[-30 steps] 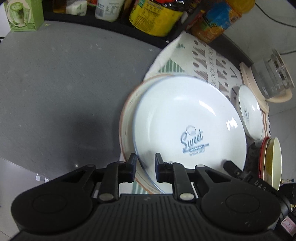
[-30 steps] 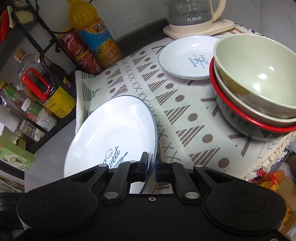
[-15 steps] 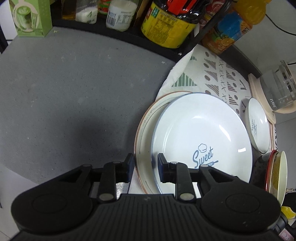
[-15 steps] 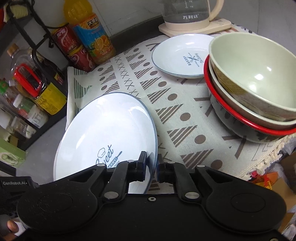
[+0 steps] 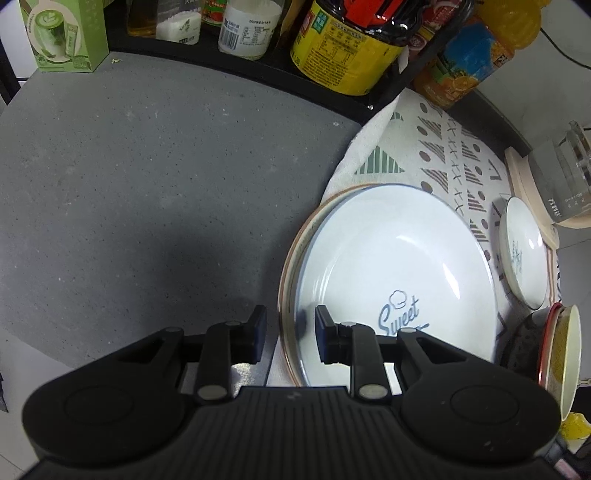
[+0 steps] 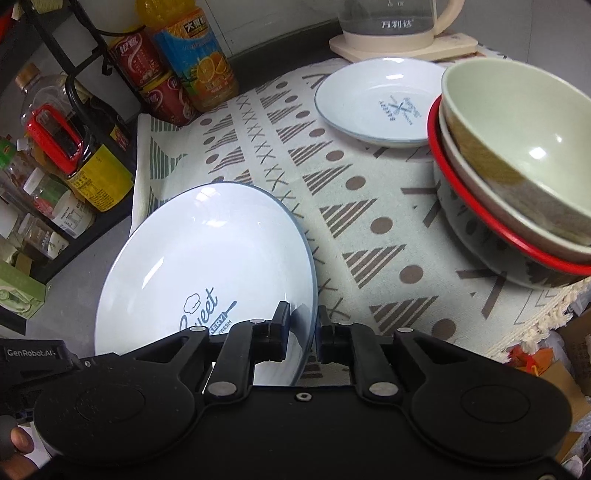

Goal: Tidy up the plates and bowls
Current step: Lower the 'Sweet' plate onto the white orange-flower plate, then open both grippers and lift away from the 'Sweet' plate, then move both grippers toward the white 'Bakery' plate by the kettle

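Right wrist: bowls [image 6: 517, 177] nested, empty.

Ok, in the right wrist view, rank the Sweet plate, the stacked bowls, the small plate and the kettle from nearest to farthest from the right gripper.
1. Sweet plate: its rim sits between the opening jaws of the right gripper.
2. Stacked bowls: to the right, on the cloth.
3. Small plate: farther back, right of centre.
4. Kettle: at the back, on its base.
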